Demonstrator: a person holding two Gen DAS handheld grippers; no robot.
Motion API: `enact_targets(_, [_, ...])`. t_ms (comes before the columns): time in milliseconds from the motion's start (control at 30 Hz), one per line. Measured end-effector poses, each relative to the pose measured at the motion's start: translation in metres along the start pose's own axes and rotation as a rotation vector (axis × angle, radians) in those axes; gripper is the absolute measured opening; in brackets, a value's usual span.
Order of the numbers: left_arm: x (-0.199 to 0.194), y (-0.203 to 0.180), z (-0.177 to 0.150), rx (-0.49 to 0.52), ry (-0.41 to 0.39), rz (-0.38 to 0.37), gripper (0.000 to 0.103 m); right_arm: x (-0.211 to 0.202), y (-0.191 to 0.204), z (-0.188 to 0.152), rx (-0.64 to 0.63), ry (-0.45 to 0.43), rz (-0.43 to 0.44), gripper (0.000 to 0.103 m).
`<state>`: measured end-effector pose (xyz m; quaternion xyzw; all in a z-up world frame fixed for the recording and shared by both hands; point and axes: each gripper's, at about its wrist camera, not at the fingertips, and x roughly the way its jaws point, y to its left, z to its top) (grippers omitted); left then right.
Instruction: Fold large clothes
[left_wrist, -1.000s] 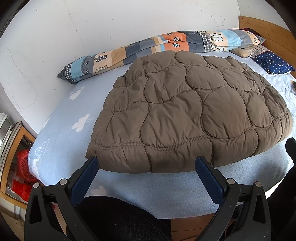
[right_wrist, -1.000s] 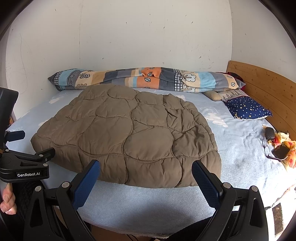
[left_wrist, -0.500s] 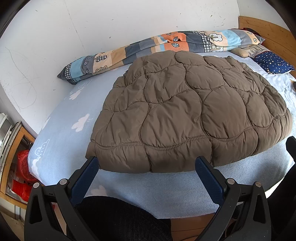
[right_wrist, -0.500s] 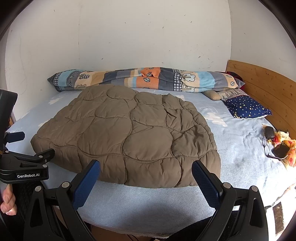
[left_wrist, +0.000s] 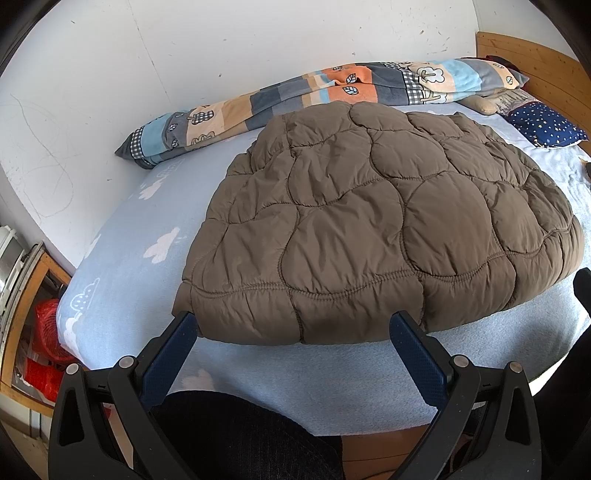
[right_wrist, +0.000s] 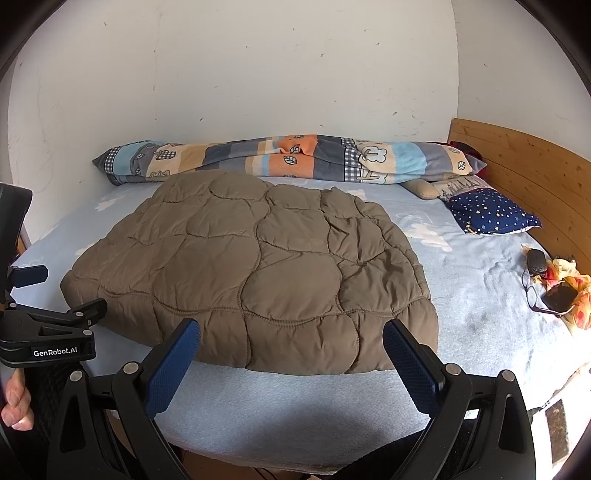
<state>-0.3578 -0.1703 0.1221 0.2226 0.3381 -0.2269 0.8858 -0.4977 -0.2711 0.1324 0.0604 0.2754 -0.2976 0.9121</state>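
A brown quilted jacket (left_wrist: 373, 229) lies flat, folded into a rounded slab, on the pale blue bed sheet (left_wrist: 122, 280) — near the front edge. Left gripper (left_wrist: 293, 332) and right gripper (right_wrist: 291, 336) hover just short of its hem, jaws spread wide, holding nothing. Behind it, a patchwork blanket roll (right_wrist: 280, 158) rests against the white wall (right_wrist: 258, 66). A wooden headboard (right_wrist: 524, 173) stands right, beside a starred pillow (right_wrist: 491, 216).

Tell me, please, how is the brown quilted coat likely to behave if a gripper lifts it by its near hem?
The brown quilted coat will probably sag and drape, since its puffy panels look soft. It likely weighs little for its bulk. Its smooth shell may slip between the pads.
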Motion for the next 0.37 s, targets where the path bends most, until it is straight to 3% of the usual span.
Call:
enact_targets(167, [-0.002, 0.002, 0.000, -0.003, -0.003, -0.037, 0.103, 0.000, 0.001, 0.000, 0.004, -0.004, -0.004, 0.100])
enact_targets(367, [-0.012, 0.004, 0.000, 0.007, -0.052, -0.021, 0.103, -0.001, 0.000, 0.000, 0.014, -0.007, -0.015, 0.100])
